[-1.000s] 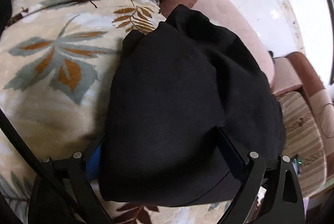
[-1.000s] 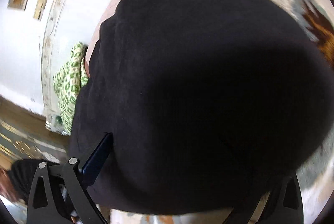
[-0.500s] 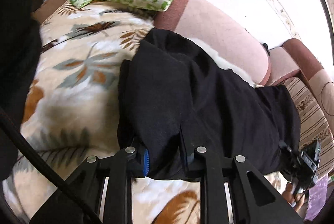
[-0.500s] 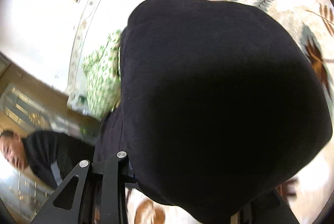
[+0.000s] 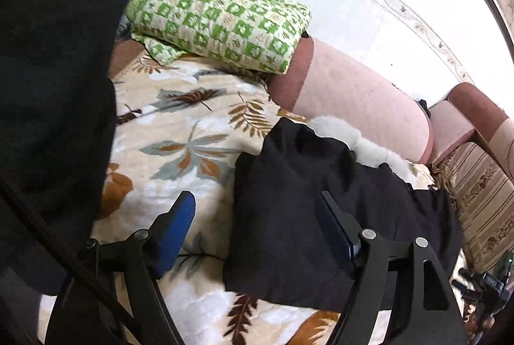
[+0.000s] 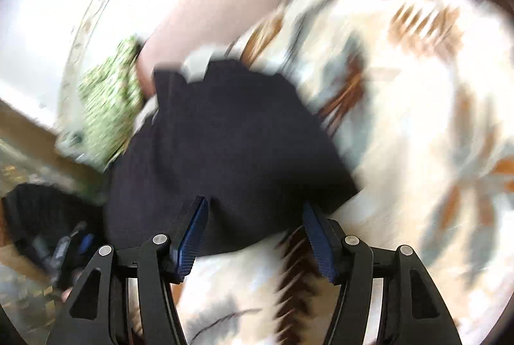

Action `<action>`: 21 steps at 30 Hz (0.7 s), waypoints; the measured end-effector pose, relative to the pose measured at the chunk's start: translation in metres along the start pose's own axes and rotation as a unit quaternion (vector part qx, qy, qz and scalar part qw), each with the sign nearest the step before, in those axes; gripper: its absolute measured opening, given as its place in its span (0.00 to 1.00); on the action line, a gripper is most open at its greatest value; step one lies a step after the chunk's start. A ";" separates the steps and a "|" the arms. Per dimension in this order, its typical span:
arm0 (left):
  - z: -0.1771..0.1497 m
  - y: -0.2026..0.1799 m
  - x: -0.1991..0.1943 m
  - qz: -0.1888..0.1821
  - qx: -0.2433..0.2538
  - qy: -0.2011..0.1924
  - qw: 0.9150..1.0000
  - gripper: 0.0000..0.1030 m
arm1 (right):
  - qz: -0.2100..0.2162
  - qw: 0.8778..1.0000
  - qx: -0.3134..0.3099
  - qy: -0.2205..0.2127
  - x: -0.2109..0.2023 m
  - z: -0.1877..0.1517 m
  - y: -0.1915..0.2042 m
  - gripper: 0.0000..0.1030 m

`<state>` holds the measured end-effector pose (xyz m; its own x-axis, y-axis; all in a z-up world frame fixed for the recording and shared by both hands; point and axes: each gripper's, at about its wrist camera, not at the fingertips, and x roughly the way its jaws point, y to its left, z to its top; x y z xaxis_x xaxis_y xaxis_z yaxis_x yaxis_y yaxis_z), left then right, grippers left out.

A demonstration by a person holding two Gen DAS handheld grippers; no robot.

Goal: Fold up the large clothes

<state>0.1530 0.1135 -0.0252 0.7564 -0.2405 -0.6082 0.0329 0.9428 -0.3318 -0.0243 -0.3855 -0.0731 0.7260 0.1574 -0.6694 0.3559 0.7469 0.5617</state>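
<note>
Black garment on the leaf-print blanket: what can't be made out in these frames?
- Black garment: its near edge, left wrist view, hidden behind the open left claw.
- Its folds, right wrist view: motion blur.
- Right claw: open, contact with the cloth unclear.

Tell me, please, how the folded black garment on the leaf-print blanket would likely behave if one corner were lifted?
The black garment is probably floppy: its edges slump and wrinkle over the leaf-print blanket. Lifted by one corner, the folded layers would likely fall open. It looks thick and matte, so it probably won't slide easily.
</note>
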 end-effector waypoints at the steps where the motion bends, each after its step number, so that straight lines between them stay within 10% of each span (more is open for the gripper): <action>1: 0.001 -0.002 0.004 0.002 0.002 0.004 1.000 0.74 | -0.027 0.999 -0.006 -0.041 -0.013 0.004 0.002 0.65; 4: 0.003 -0.018 0.025 0.010 0.014 0.022 1.000 0.74 | -0.064 0.984 -0.017 -0.165 -0.040 0.023 0.010 0.65; 6: 0.004 -0.031 0.038 -0.001 0.017 0.032 0.999 0.74 | -0.045 0.984 -0.038 -0.169 -0.025 0.047 0.029 0.57; 10: 0.000 -0.051 0.071 -0.007 0.011 0.057 0.998 0.74 | 0.011 0.995 -0.043 -0.094 0.055 0.082 0.041 0.24; 14: -0.008 -0.056 0.100 0.049 0.033 0.053 0.997 0.76 | 0.132 0.989 -0.061 0.023 0.111 0.061 0.063 0.22; 21: -0.013 -0.045 0.117 0.053 0.023 0.054 0.997 0.85 | 0.118 0.983 -0.126 0.059 0.126 0.044 0.076 0.27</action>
<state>0.2315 0.0397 -0.0905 0.6827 -0.1596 -0.7130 -0.0120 0.9733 -0.2294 0.1206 -0.3371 -0.0934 0.6928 0.4086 -0.5942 0.0166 0.8147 0.5796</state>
